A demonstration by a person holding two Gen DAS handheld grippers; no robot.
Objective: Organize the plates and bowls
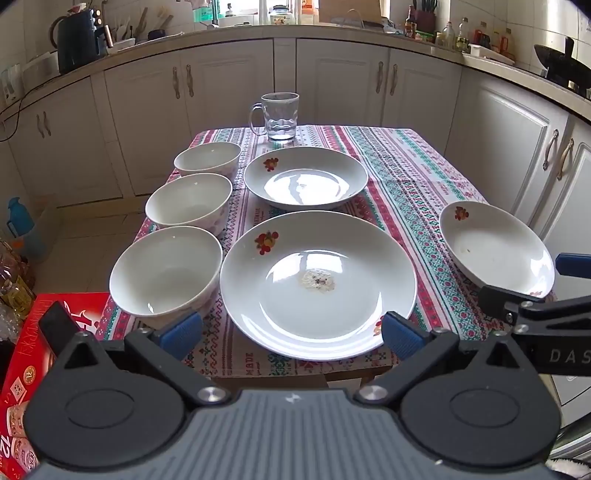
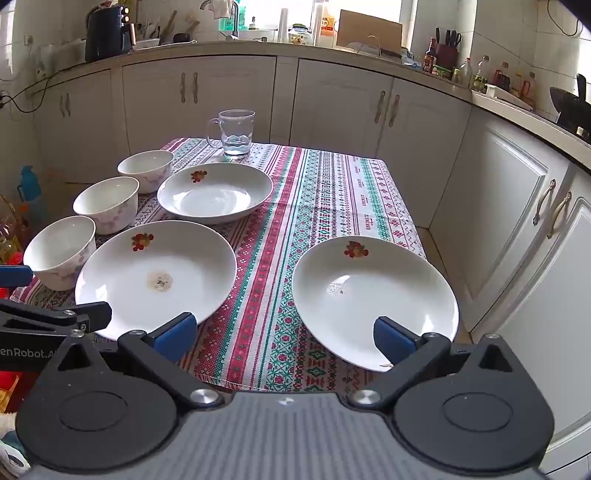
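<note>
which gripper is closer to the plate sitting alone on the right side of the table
Right. The right gripper, open, has one finger in front of that lone plate at its near rim. The left gripper, open, is in front of the near middle plate, further off.

Around me runs a kitchen of cream cabinets (image 1: 340, 81) with curved metal handles, under a pale countertop (image 2: 369, 55) crowded with bottles. A dark kettle (image 1: 79, 40) stands far left, what may be a wok (image 2: 569, 107) far right. Daylight pours through the far window (image 2: 354, 7). Pale floor tiles (image 1: 88, 236) lie left.
</note>
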